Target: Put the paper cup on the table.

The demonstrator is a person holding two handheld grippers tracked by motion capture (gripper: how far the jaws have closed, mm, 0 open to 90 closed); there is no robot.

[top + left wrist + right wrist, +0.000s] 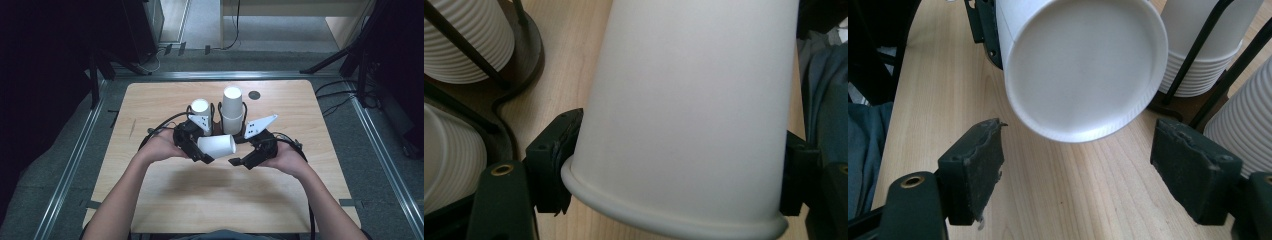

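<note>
A white paper cup lies on its side above the wooden table, with my left gripper shut on it near the rim. In the left gripper view the cup spans the space between the jaws of the left gripper, and both pads press on its wall. My right gripper is just right of the cup and stands open. In the right gripper view the cup's round base faces the right gripper, a little beyond its jaws and apart from them.
Two stacks of white cups stand upside down in black wire holders just behind the grippers, a shorter one and a taller one. A small dark disc lies near the table's far edge. Bare wood stretches in front of the hands.
</note>
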